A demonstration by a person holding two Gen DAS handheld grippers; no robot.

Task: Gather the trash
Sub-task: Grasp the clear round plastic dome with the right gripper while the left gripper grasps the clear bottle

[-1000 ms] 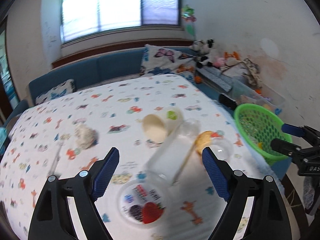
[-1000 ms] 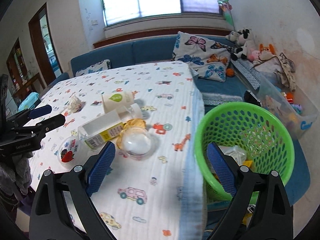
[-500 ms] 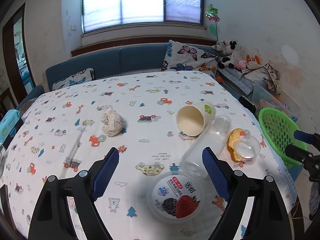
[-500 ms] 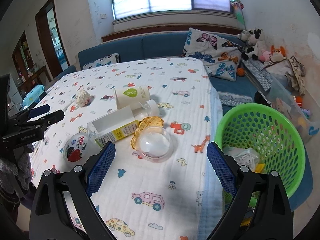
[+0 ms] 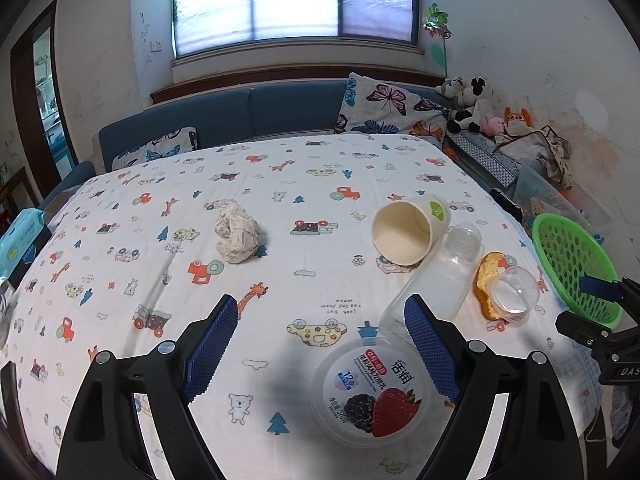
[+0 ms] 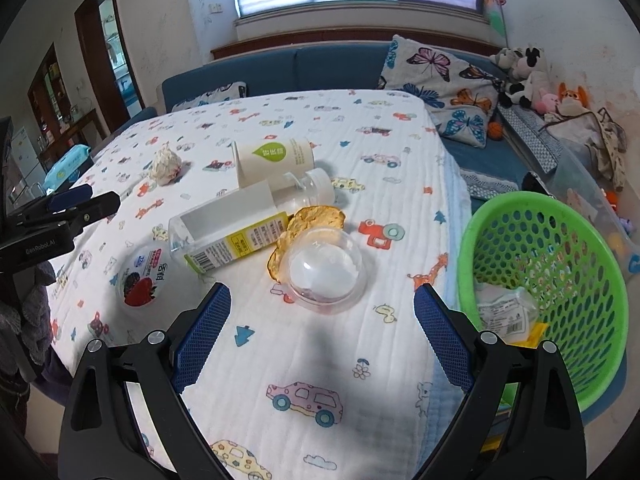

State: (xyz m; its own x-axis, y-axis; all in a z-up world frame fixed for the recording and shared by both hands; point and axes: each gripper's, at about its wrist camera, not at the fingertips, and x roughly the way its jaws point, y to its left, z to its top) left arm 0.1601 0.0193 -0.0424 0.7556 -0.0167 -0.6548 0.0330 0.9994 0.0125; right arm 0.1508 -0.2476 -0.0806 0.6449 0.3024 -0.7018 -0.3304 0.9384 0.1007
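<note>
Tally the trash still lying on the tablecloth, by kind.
Paper cup: 1
Plastic bottle: 1
Yogurt lid: 1
Clear dome cup: 1
Crumpled paper ball: 1
Dried orange peel: 1
Total: 6

You can see a blue sofa [image 5: 280, 114] behind the table. A butterfly pillow [image 5: 390, 110] leans on it. Soft toys [image 5: 474, 106] sit in the corner. A big window [image 5: 296, 0] is up above.
</note>
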